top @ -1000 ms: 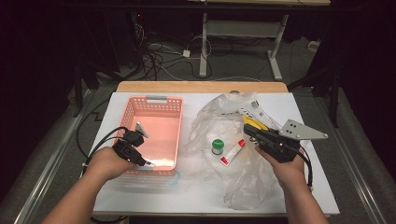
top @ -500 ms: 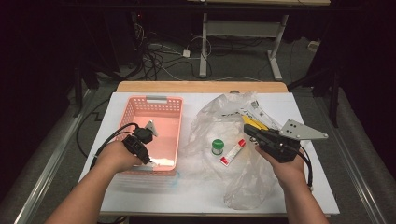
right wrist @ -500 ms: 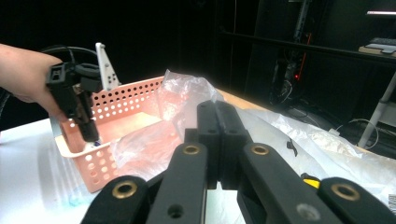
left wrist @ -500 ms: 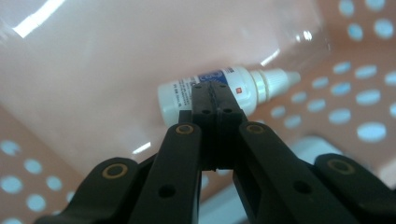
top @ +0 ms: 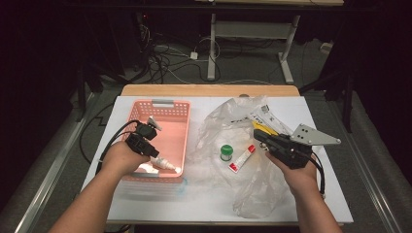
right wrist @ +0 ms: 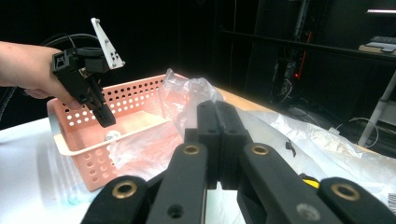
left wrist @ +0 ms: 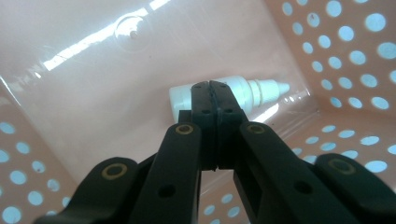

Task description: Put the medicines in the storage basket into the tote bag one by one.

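Hovering over a pink perforated plastic basket [top: 171, 130] holding a small white dropper bottle [left wrist: 243, 93], left gripper [left wrist: 209, 87] clenched empty, right gripper [right wrist: 218, 108] clenched empty above crumpled clear plastic bag [top: 243, 145].

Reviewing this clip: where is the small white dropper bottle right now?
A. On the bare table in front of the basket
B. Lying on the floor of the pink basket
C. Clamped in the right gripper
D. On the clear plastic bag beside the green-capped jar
B: the white dropper bottle lies on its side on the pink basket floor, beyond the closed fingers of the left gripper.

lab | dark room | floor cables [top: 165, 58] | desk legs [top: 212, 46] | white-topped table [top: 204, 204]
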Tool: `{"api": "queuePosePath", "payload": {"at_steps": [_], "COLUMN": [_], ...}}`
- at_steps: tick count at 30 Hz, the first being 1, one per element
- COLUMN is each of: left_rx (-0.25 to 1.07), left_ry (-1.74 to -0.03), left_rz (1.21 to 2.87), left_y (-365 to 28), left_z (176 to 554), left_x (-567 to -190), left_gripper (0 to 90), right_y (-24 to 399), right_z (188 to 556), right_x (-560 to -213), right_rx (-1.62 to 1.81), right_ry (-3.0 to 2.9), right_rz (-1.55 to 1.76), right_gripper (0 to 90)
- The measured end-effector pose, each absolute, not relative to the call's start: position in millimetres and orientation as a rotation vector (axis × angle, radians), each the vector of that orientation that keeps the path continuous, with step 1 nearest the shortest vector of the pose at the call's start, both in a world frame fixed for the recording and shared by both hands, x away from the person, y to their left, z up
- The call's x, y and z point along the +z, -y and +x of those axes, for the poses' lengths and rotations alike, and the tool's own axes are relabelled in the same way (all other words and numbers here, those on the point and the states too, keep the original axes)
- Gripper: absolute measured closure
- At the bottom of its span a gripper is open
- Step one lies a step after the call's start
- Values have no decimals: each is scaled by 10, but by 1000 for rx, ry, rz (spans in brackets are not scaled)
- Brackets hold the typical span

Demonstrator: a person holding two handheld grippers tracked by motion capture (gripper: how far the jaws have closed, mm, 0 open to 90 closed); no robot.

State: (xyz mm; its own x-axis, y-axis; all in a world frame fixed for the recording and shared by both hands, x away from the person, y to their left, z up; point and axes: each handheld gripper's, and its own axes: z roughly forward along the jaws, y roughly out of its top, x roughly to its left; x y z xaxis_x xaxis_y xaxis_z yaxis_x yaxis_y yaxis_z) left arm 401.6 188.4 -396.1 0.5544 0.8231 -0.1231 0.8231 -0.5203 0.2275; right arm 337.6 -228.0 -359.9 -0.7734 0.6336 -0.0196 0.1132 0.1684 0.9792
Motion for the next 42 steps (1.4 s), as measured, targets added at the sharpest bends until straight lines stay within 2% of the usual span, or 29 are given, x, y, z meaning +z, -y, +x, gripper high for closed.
{"api": "queuePosePath", "payload": {"at_steps": [9, 16, 17, 20, 25, 29, 30, 32, 37, 39, 42], "left_rx": [-169, -30, -8, 53, 120, 189, 221, 194, 170, 177, 122], "left_ry": [-1347, -1363, -1373, -1369, -1351, -1320, -1307, -1289, -1292, -1277, -1289], "left_rz": [2656, 2542, 2507, 2469, 2430, 2403, 2420, 2446, 2508, 2519, 2481], "left_y": [-1808, -1764, -1761, -1730, -1759, -1773, -1748, -1709, -1617, -1598, -1611], "left_z": [4027, 4159, 4189, 4204, 4212, 4224, 4223, 4239, 4318, 4329, 4360], "left_x": [-4115, -4141, -4138, -4131, -4106, -4106, -4126, -4175, -4283, -4309, -4325], "left_gripper": [880, 876, 827, 779, 488, 376, 321, 284, 36, 36, 34], "right_y": [2300, 2302, 2302, 2308, 2328, 2300, 2296, 2296, 2300, 2298, 2299], "right_z": [3378, 3379, 3381, 3377, 3384, 3377, 3375, 3375, 3387, 3385, 3387], "right_x": [-3598, -3596, -3598, -3596, -3598, -3599, -3598, -3598, -3610, -3611, -3612], "right_rx": [1640, 1641, 1640, 1640, 1640, 1641, 1641, 1642, 1640, 1640, 1639], "right_ry": [-2023, -2022, -2023, -2021, -2019, -2026, -2025, -2026, -2029, -2031, -2034], "right_rz": [711, 712, 711, 712, 719, 708, 710, 711, 707, 709, 712], "right_gripper": [900, 900, 900, 900, 900, 900, 900, 900, 900, 900, 900]}}
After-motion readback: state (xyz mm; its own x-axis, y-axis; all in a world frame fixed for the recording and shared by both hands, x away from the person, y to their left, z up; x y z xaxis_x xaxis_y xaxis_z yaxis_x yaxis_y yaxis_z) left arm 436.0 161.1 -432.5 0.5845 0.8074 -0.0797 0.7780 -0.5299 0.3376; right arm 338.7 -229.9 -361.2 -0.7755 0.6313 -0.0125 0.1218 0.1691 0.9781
